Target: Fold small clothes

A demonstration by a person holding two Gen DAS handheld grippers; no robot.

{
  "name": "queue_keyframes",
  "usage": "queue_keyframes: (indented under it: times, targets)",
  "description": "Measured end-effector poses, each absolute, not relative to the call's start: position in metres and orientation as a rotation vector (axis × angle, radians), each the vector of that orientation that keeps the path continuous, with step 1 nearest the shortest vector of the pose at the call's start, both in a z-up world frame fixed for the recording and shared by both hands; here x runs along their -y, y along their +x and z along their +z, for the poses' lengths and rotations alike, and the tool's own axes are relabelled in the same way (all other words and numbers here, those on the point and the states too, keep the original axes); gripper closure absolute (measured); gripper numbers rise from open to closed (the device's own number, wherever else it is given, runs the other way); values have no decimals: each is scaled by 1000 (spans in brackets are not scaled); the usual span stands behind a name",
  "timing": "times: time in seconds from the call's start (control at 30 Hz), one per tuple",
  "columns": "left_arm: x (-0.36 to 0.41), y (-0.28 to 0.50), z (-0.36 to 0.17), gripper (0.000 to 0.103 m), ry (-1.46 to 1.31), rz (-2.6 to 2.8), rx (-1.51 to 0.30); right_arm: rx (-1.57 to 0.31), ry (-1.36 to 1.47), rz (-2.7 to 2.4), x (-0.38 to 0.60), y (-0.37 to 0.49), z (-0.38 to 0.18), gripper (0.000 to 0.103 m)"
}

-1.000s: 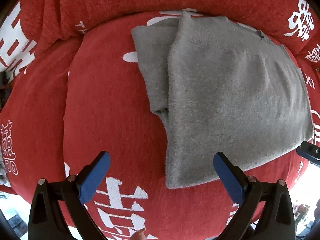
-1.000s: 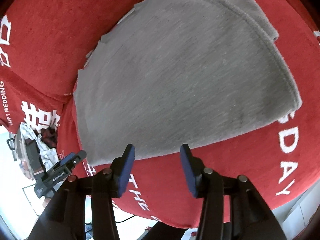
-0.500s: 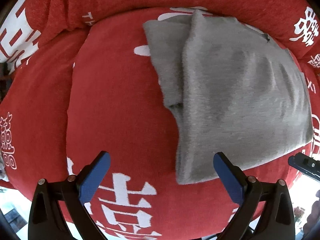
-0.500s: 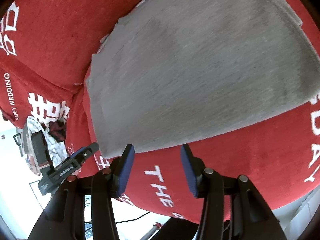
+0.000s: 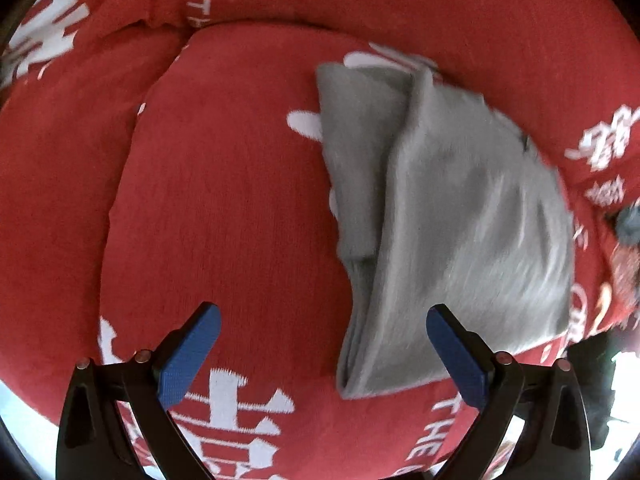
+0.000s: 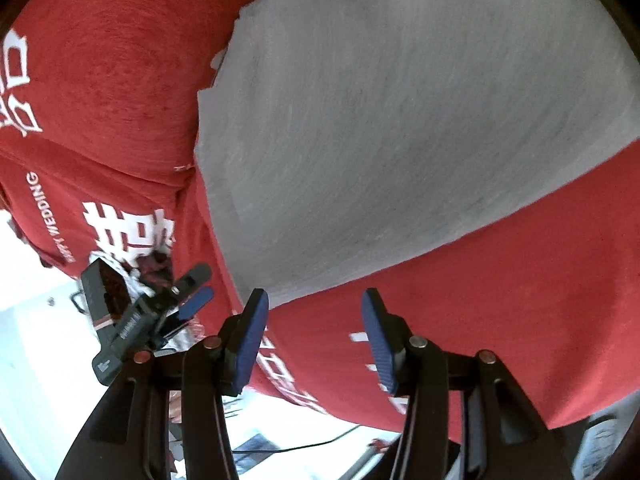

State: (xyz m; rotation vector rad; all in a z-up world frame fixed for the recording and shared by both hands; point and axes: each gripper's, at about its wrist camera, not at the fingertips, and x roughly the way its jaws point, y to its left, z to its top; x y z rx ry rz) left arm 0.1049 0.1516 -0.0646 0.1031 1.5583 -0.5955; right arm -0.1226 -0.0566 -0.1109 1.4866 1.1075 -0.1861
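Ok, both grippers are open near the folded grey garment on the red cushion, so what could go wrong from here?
1. The grey garment lies near the front edge of the red cushion; dragging it forward might pull it off.
2. The right gripper, jaws open, sits at the hem; a shallow pinch may catch only the top layer and undo the fold.
3. The left gripper straddles the folded corner and could snag cushion fabric too.

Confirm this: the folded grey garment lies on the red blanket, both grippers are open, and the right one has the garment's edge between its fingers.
Not quite. The right gripper holds nothing: the right wrist view shows its open fingers over the red blanket, just short of the grey garment edge. The rest stands: the garment lies folded on the blanket and the left gripper is open too.
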Motion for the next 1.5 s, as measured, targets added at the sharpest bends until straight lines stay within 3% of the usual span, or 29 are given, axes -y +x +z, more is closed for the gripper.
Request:
queue_keyframes:
  times: [0.43,0.47,0.53,0.57,0.77,0.93,1.07,1.17,1.27,1.47,1.5]
  targets:
    - [-150,128,-88,0,-114,-700,-1644,-927,1644,-223,35,-87,-137,49]
    - [-149,128,-89,0,-137,-710,-1654,-916,1671,-221,36,-85,-139,52]
    - [-147,129,-91,0,-181,-733,-1672,-889,1737,-194,39,-83,-142,84]
    - [-146,129,-92,0,-199,-745,-1677,-860,1760,-169,40,-82,-140,95]
    - [-125,140,-105,0,-393,-909,-1759,-754,1689,-26,57,-76,-98,95]
    - [-93,144,-118,0,-457,-941,-1805,-782,1632,6,56,-75,-90,95]
    - [-55,136,-102,1,-252,-930,-1706,-895,1592,4,36,-75,-104,95]
    - [-32,125,-95,22,-11,-882,-1637,-1044,1509,-9,22,-80,-111,95]
    - [-19,116,-90,23,111,-873,-1589,-1182,1405,-2,19,-92,-102,92]
    - [-7,107,-86,23,199,-823,-1550,-1159,1121,-158,64,-112,-60,91]
    - [-4,105,-85,27,220,-813,-1539,-1154,1070,-226,76,-114,-59,91]
